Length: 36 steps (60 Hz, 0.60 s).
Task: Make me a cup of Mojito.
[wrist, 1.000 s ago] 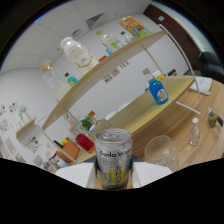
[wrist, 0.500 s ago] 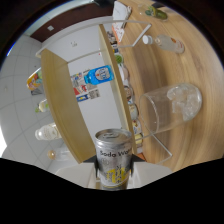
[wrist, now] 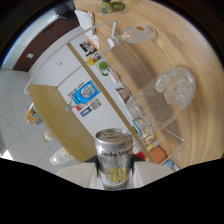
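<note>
The tool shows only two pale grey, flat-faced fingers at six o'clock, rising from a black housing below them.

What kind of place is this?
Probably a small drinks counter set up indoors: a wooden table holds a glass of ice and a clear bottle, and the hand-held gripper grips a can.

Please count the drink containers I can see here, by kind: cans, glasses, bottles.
Soda can, held in the gripper: 1
Clear glass with ice: 1
Clear bottle: 1
Blue-labelled bottle: 1
Total: 4
</note>
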### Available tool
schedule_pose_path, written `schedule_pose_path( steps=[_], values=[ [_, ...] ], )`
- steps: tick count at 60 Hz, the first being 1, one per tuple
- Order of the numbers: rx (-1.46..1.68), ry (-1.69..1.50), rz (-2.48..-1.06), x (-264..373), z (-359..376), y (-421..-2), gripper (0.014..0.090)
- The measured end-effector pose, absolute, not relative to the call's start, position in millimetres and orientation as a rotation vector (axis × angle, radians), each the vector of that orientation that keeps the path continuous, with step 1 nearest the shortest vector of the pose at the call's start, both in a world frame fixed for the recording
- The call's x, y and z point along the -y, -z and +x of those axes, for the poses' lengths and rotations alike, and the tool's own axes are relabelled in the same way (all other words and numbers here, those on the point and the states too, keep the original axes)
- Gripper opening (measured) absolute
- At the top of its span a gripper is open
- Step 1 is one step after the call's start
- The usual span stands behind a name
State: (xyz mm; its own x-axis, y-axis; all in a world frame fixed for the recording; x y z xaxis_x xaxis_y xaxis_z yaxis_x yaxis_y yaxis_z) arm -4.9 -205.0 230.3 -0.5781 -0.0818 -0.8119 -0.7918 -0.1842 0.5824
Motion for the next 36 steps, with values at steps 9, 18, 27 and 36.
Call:
schedule_pose_path(
  steps=[9, 18, 27, 36],
  values=[
    [-1.273, -1.439, -1.311, 210.5, -4.9, -239.8, 0.0498],
    [-0.721, -0.869, -1.519, 213.5, -8.2, -278.3, 0.0504],
    [-0.363, -0.508, -1.561, 209.0, -26.0, -295.0, 0.0503],
    [-0.150, -0.300, -1.624, 197.3, -55.7, -259.5, 0.0502]
  ],
)
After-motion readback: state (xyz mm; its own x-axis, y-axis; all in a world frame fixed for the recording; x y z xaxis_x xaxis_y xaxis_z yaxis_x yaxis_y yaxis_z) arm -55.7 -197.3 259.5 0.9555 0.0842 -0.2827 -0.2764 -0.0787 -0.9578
